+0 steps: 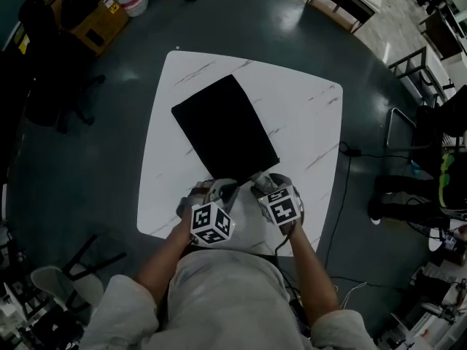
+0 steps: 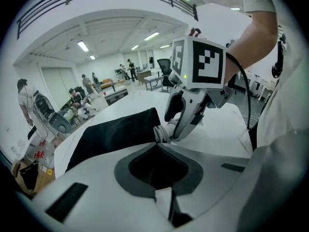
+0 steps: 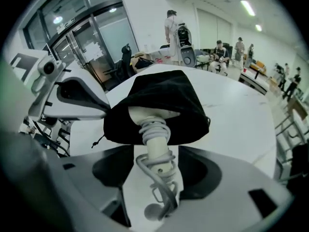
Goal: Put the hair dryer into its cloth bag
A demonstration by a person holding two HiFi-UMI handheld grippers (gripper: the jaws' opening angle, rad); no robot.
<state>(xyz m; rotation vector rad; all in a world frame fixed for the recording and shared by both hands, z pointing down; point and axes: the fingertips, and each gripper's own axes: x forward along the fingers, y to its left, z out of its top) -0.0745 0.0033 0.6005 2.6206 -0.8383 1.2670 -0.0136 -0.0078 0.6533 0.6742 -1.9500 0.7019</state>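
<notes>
The black cloth bag (image 1: 225, 126) lies flat on the white marble-look table (image 1: 306, 115), its mouth toward me. The pale hair dryer (image 3: 154, 149) has its head inside the bag's mouth (image 3: 164, 100); its handle, wound with cord, sticks out toward me. My right gripper (image 3: 152, 163) stands open, its jaws spread wide on either side of the handle without pressing on it. My left gripper (image 1: 219, 188) is shut at the left side of the bag's mouth; black cloth (image 2: 111, 134) shows between its jaws. The right gripper (image 2: 176, 124) appears close ahead in the left gripper view.
A cardboard box (image 1: 95, 24) and bottles stand on the dark floor at the far left. Metal frames (image 1: 408, 122) and cables lie to the right of the table. A black stool (image 1: 87, 261) is near my left side. Several people sit and stand far off.
</notes>
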